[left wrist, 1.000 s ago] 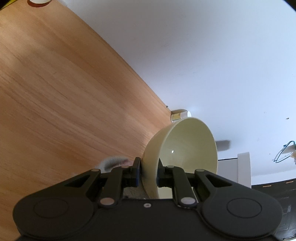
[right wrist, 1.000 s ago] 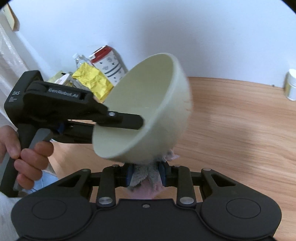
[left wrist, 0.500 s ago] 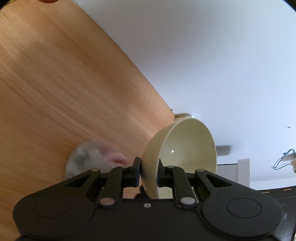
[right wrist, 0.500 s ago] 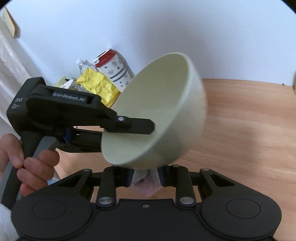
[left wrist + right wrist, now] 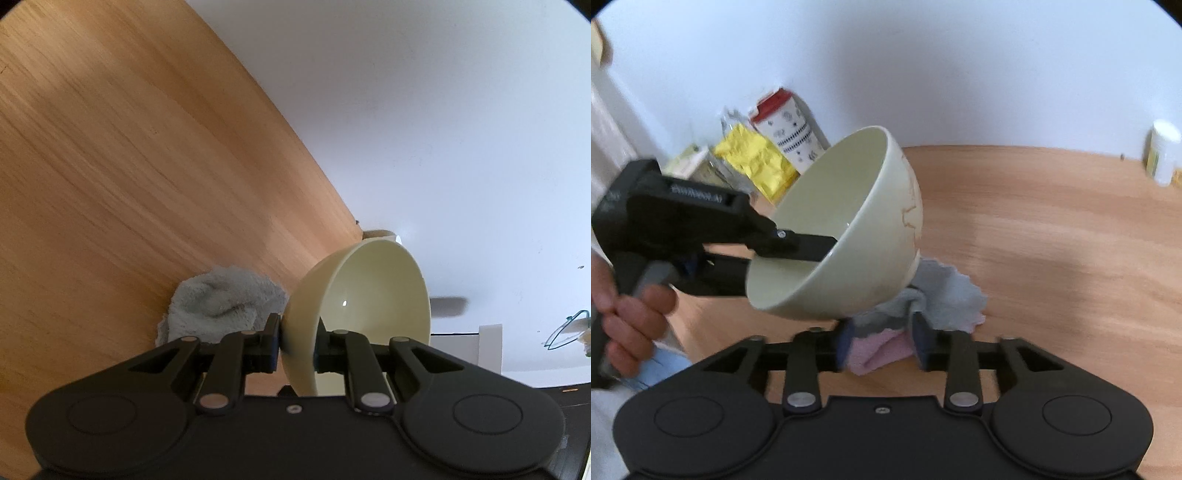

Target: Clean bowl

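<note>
We have the cream bowl (image 5: pixel 846 236) lifted off the wooden table (image 5: pixel 1052 236), tilted so its mouth faces the upper left of the right wrist view. Our left tool (image 5: pixel 297 350) is pinching the bowl's rim, one finger inside the wall and one outside, with the jaws pressed nearly together on that thin edge. A hand (image 5: pixel 626 321) at the left edge of the frame holds that tool's handle.

Our right tool (image 5: pixel 882 343) sits at the bottom centre of its view, and its jaws are opening. The grey and pink cloth (image 5: pixel 923 306) lies between its fingers and spills onto the table just under the bowl; the pads look to have let go of it. In the left wrist view the same cloth shows as a grey heap at lower centre, left of the bowl.

The bowl looks stiff, smooth and glazed, so we judge it slippery and breakable if dropped. Brownish streaks show on its outer wall near the rim at the right, so cleaning seems unfinished. A rim pinch holds it by a narrow strip only, so wiping pressure could twist it; we should press towards the held side. The cloth is soft and limp, best gathered in a thick fold.

Packets and a red-capped canister (image 5: pixel 790 129) stand against the wall at upper left.
</note>
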A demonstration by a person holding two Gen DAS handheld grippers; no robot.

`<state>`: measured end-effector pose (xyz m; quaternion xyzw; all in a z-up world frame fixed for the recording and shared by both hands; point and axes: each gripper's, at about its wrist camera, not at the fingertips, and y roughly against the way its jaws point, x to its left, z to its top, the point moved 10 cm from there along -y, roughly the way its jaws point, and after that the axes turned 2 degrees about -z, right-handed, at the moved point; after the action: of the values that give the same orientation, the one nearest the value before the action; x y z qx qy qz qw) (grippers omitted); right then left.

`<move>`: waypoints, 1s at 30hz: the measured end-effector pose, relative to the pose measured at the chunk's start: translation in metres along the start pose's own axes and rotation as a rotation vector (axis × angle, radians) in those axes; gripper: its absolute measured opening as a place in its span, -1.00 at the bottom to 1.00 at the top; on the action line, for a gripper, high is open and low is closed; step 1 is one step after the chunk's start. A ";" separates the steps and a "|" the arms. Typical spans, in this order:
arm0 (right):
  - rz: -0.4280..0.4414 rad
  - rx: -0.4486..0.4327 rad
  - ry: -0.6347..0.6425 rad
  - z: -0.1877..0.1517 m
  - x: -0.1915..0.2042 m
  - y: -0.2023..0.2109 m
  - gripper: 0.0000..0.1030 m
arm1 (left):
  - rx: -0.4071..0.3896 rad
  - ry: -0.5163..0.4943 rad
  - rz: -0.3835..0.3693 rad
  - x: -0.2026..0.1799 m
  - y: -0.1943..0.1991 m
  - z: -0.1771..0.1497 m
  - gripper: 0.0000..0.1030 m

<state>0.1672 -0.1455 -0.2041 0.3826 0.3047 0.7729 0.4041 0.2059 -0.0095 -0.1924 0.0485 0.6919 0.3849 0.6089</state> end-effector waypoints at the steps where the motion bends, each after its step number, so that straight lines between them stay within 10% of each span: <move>1: -0.020 0.008 0.042 -0.002 0.000 -0.002 0.06 | -0.009 0.001 0.001 0.002 0.004 0.002 -0.72; 4: -0.044 0.009 0.104 -0.002 -0.002 -0.015 0.50 | -0.035 0.018 0.005 0.008 0.014 0.007 -0.72; 11: -0.054 0.012 0.190 0.002 0.007 -0.053 0.61 | -0.106 0.048 0.032 0.030 0.050 0.021 -0.72; 21: -0.153 0.022 0.397 0.004 0.034 -0.097 0.60 | -0.130 0.063 0.046 0.048 0.076 0.030 -0.71; 30: -0.187 0.051 0.345 0.008 0.029 -0.110 0.17 | -0.094 0.029 0.027 0.053 0.081 0.028 -0.71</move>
<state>0.2063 -0.0656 -0.2758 0.2246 0.4230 0.7783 0.4059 0.1846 0.0883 -0.1860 0.0237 0.6810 0.4259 0.5953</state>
